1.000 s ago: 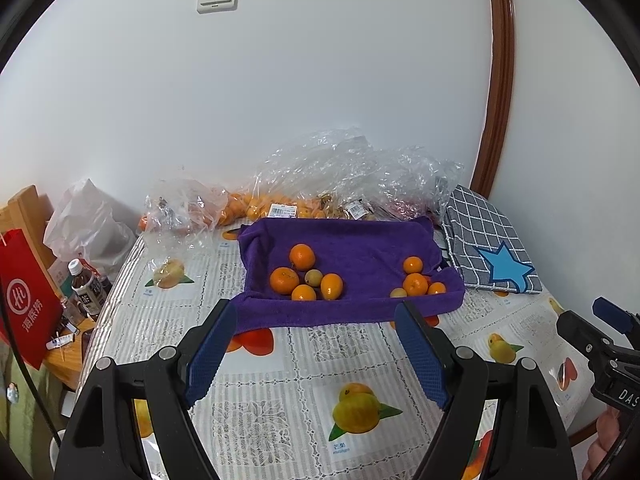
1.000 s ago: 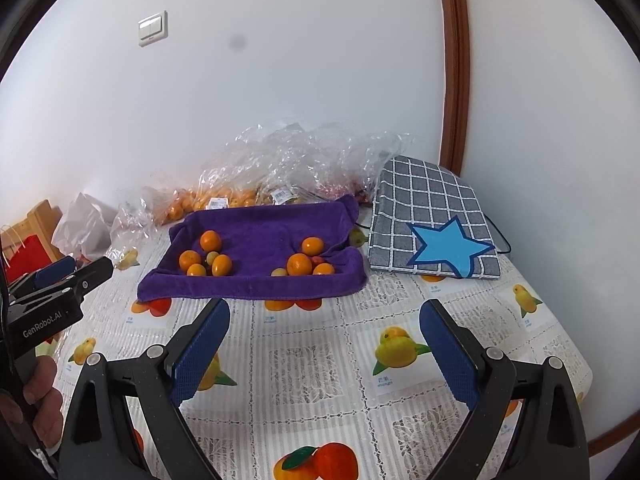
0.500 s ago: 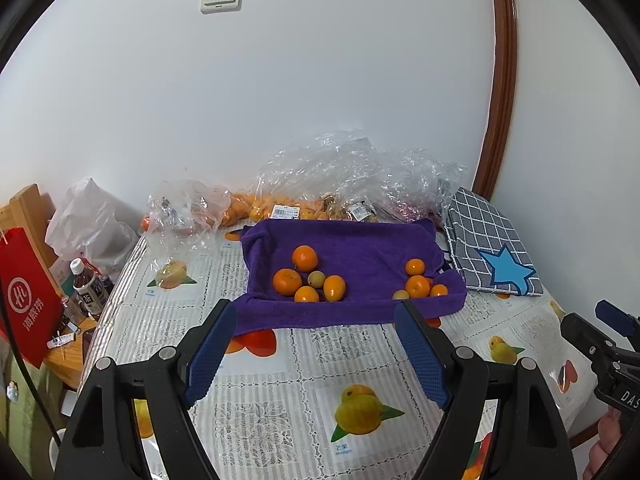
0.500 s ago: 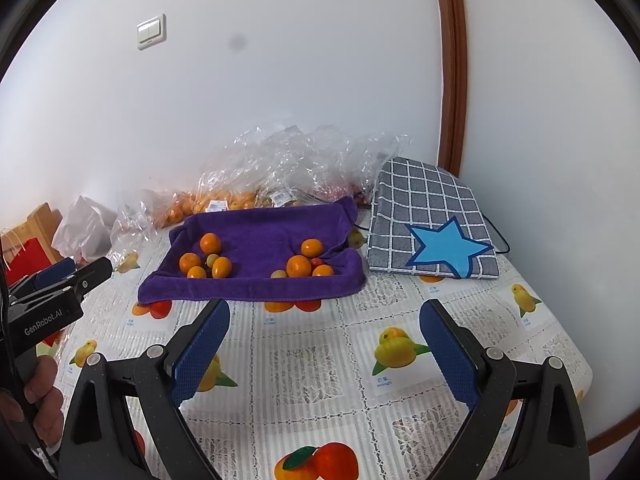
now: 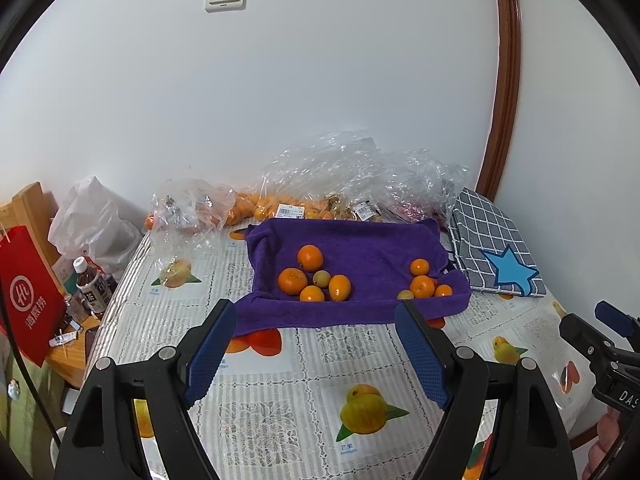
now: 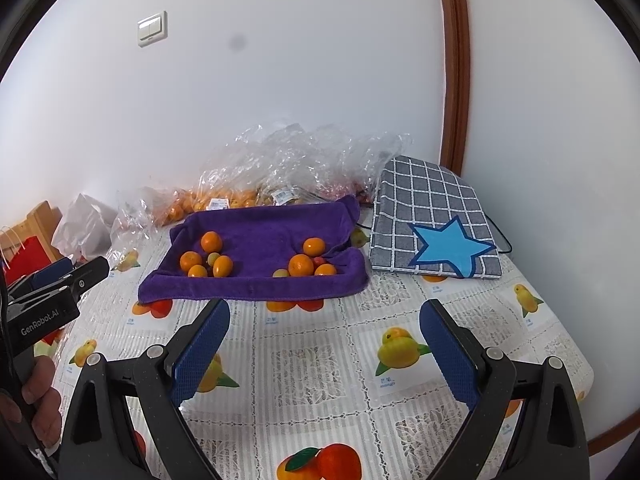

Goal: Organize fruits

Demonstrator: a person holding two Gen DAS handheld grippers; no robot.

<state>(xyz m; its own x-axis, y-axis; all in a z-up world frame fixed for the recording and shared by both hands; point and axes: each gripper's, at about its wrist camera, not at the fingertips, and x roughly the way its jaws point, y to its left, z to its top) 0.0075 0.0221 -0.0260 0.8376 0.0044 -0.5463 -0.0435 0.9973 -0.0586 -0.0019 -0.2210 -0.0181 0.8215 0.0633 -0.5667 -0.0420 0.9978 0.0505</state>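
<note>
A purple towel [image 5: 360, 248] lies on the table with two groups of fruit on it. The left group [image 5: 312, 276] has several oranges and a small yellow-green fruit. The right group [image 5: 424, 282] has three oranges and a small yellow-green fruit. The towel also shows in the right wrist view [image 6: 264, 236]. My left gripper [image 5: 316, 354] is open and empty, held above the tablecloth in front of the towel. My right gripper [image 6: 324, 354] is open and empty, further back from the towel.
Clear plastic bags of oranges [image 5: 280, 204] lie against the wall behind the towel. A grey checked cushion with a blue star [image 6: 436, 228] sits at the right. A bottle [image 5: 92, 288], a red bag [image 5: 28, 292] and a white bag [image 5: 92, 224] stand off the table's left edge.
Both grippers have drawn slightly back from the towel, which looks a little smaller. Both stay open and empty. The fruit has not moved.
</note>
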